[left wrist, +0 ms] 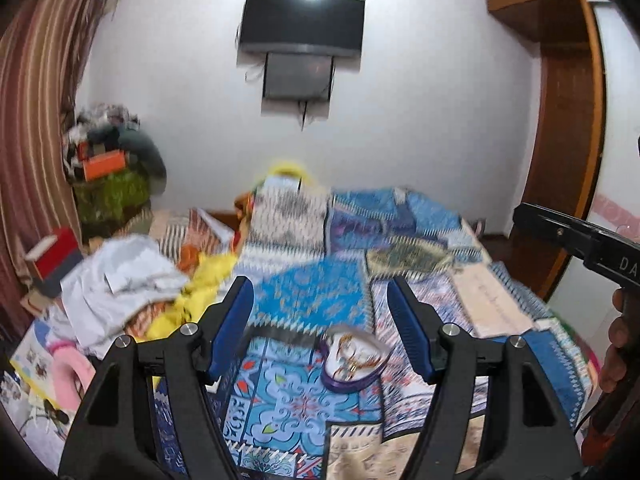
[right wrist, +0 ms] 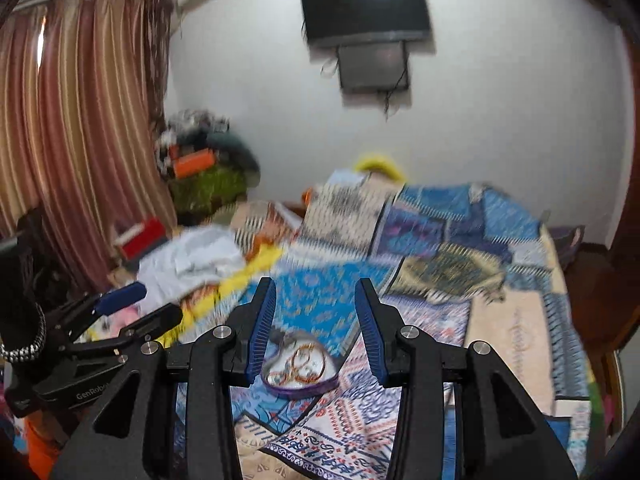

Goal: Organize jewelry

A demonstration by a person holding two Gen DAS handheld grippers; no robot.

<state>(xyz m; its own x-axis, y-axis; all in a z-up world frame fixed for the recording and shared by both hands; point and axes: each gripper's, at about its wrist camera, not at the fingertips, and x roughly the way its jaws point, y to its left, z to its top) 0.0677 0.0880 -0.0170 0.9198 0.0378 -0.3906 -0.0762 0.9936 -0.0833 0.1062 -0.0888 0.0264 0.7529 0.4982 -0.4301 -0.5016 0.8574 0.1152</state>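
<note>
Both claws stood spread with nothing between their blue pads: left claw [left wrist: 320,328], right claw [right wrist: 316,328]. Below them a purple heart-shaped jewelry box [left wrist: 354,364] lay open on the patterned blue bedspread [left wrist: 312,292], gold bangles [right wrist: 302,362] inside.

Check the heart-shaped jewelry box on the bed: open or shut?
Open. The jewelry box has no lid on; its white inside and gold bangles show from above in both views.

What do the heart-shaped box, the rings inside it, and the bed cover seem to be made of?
Heart-shaped box: probably fabric-covered card, matte purple rim, pale lining; blur leaves it open.
Rings: likely metal, thin, shiny gold hoops.
Bed cover: woven cloth, printed patchwork, soft folds.
</note>
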